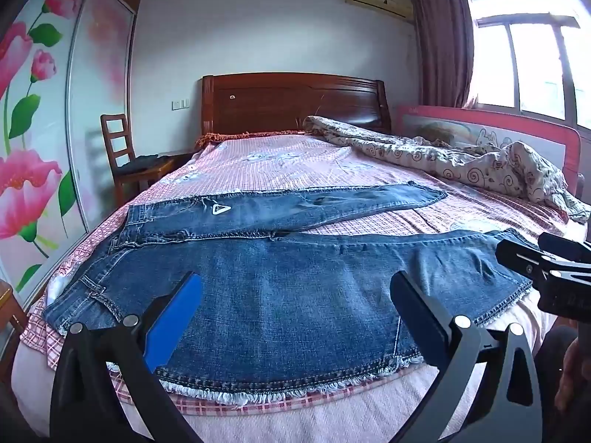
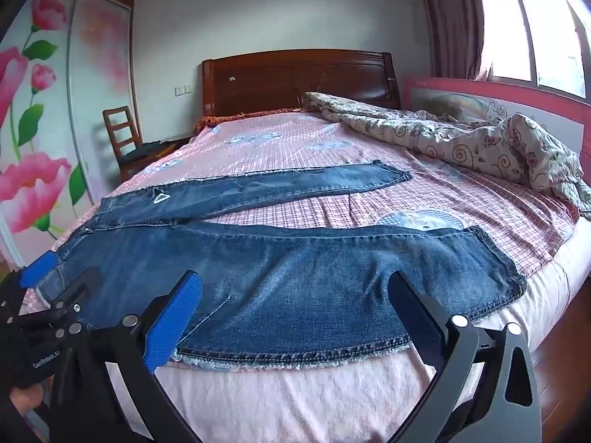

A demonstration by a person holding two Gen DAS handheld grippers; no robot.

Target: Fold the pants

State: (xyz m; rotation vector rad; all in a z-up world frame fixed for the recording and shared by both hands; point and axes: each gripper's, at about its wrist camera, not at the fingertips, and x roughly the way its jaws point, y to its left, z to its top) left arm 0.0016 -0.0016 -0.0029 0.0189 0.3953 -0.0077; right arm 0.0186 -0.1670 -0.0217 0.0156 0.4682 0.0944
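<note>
A wide bed (image 1: 369, 417) fills most of both views, covered with a pink checked sheet (image 1: 280, 162); its dark wooden headboard (image 1: 291, 101) stands at the upper centre of the frame, against a white wall. On the left edge of both views there is a wardrobe (image 1: 44, 118) with big pink flowers painted on its doors; a window (image 1: 532, 62) with a brownish curtain (image 1: 439, 40) takes the upper right. A crumpled quilt (image 1: 461, 158) with a swirl pattern lies on the right side of the bed, from the headboard toward the right edge; behind it runs a pink bed rail (image 1: 491, 129). A wooden chair (image 1: 125, 158) stands at the middle left, beside the bed.

The pants (image 1: 280, 288), blue jeans, lie spread flat across the near part of the bed, in the lower centre of both views; the waist is toward the left, the two legs go to the right and are parted, with a strip of sheet between them; the frayed near edge lies along the foot of the bed.

The left gripper (image 1: 295, 302) hangs over the near leg, its jaws wide apart, with nothing between them; whether it touches the cloth I cannot tell. The right gripper (image 2: 295, 302) is also wide open and empty, over the same leg further to the right; in the left wrist view it shows at the middle right edge.
</note>
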